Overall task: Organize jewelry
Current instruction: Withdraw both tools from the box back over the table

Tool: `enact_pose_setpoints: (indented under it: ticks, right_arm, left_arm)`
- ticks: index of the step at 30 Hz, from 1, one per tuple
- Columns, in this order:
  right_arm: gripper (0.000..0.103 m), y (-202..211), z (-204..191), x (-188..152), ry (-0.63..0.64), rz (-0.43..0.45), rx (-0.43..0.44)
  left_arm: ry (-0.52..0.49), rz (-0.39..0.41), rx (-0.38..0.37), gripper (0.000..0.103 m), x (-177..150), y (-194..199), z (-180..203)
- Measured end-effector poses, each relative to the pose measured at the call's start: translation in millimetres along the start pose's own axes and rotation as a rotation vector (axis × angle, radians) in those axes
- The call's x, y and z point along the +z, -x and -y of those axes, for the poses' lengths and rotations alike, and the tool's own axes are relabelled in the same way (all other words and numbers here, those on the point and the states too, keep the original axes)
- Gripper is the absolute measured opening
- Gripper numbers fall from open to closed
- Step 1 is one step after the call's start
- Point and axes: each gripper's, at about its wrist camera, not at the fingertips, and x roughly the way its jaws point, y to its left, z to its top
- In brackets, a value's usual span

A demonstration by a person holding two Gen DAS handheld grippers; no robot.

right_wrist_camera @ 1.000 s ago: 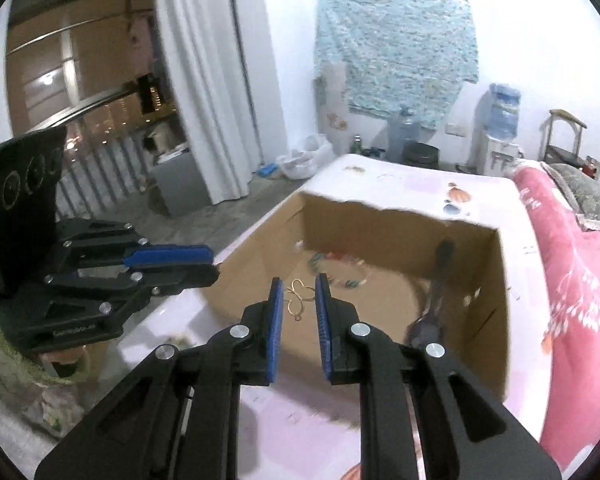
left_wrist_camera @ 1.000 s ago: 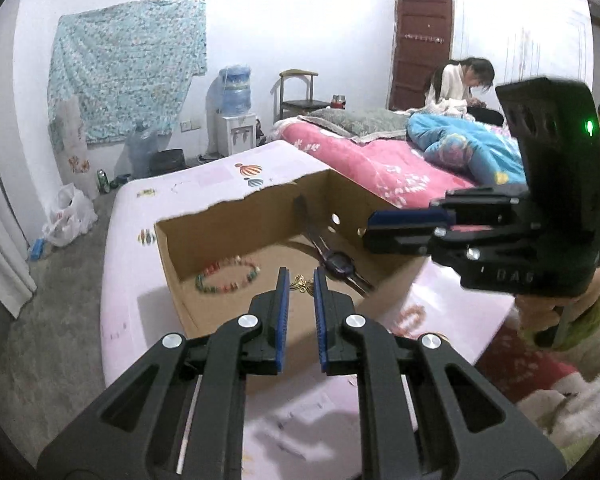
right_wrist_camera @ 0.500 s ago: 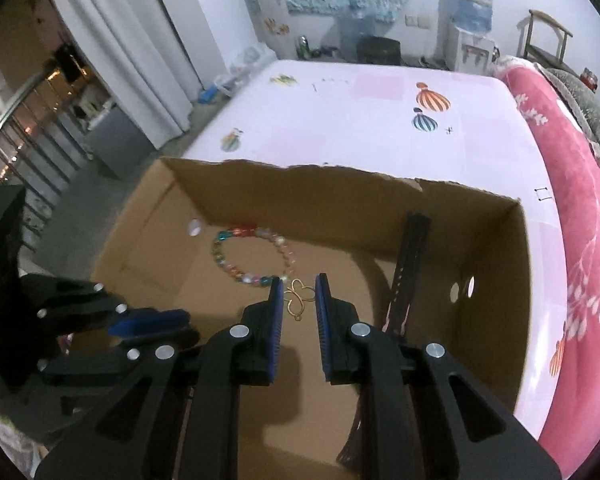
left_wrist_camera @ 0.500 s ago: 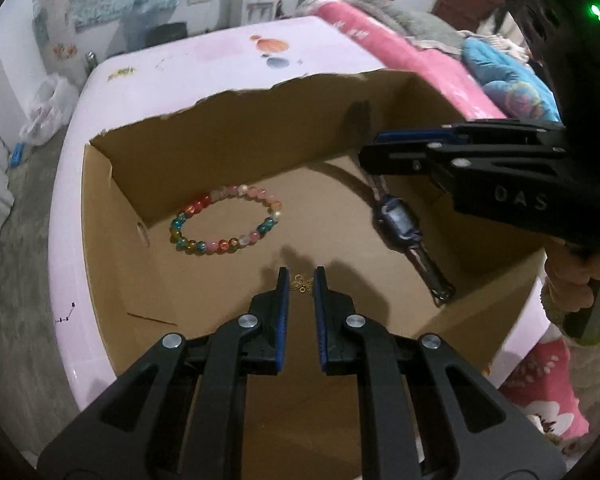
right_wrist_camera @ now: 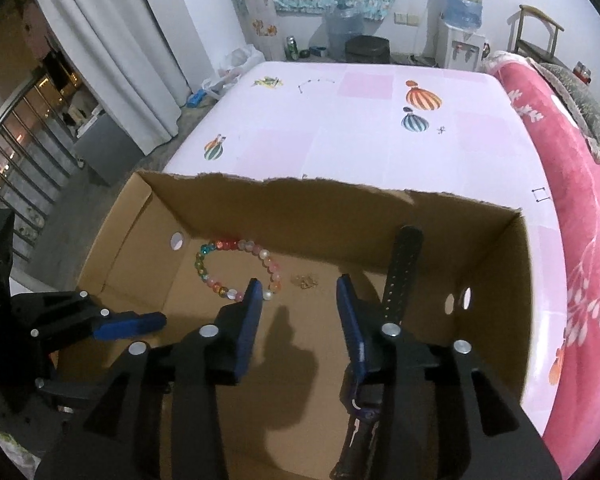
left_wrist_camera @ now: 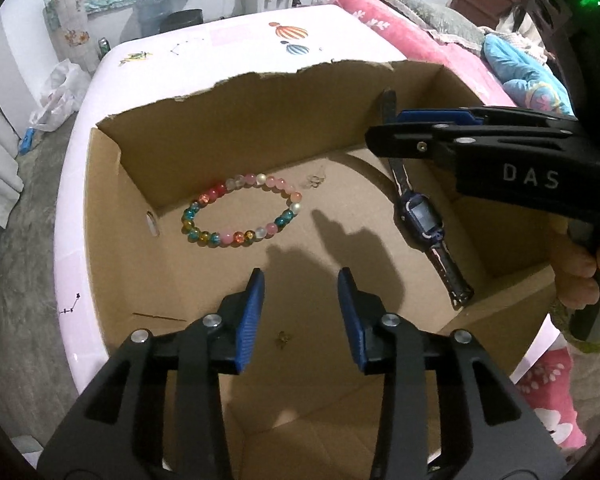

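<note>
While both grippers' jaws open empty, the cardboard box [right_wrist_camera: 496, 280] sits on a balloon-printed tabletop [right_wrist_camera: 360, 128].

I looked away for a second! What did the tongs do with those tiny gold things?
Both tongs came down over the cardboard box and are opening. The left tongs dropped a small gold piece on the box floor; the right tongs dropped another gold piece. The bead bracelet and watch stayed put.

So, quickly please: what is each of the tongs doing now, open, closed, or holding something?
Left tongs: opening, nothing between the pads; a small gold earring lies below on the box floor.
Right tongs: opening, holding nothing.
</note>
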Motion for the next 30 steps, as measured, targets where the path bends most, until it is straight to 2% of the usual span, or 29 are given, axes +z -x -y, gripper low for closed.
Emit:
enact_pose_setpoints:
  ticks: [6,11,15,19,21,23,28,30]
  right_arm:
    - [0.048,29,0,-1,-0.002,0.068,0.015]
    - [0.05,79,3,-16,-0.014,0.169,0.076]
    - [0.052,135,9,-47,-0.008,0.282,0.136]
    - [0.057,183,19,-101,0.015,0.372,0.197]
    - [0.06,193,26,-127,0.014,0.375,0.245]
    - [0.061,192,29,-152,-0.006,0.36,0.257]
    - [0.061,155,30,-209,-0.078,0.242,0.206]
    - [0.061,138,30,-222,-0.119,0.198,0.24]
  left_arm:
    - [0.004,0.075,0.008,0.048,-4,25,1]
    - [0.007,0.189,0.01,0.051,-18,67,3]
    - [0.008,0.314,-0.002,0.06,-46,113,3]
    - [-0.003,0.383,-0.022,0.066,-82,143,3]
    - [-0.01,0.4,-0.035,0.069,-100,148,5]
    - [-0.001,0.408,-0.049,0.07,-119,146,8]
    - [0.04,0.358,-0.108,0.07,-156,112,24]
    - [0.028,0.333,-0.108,0.07,-162,96,32]
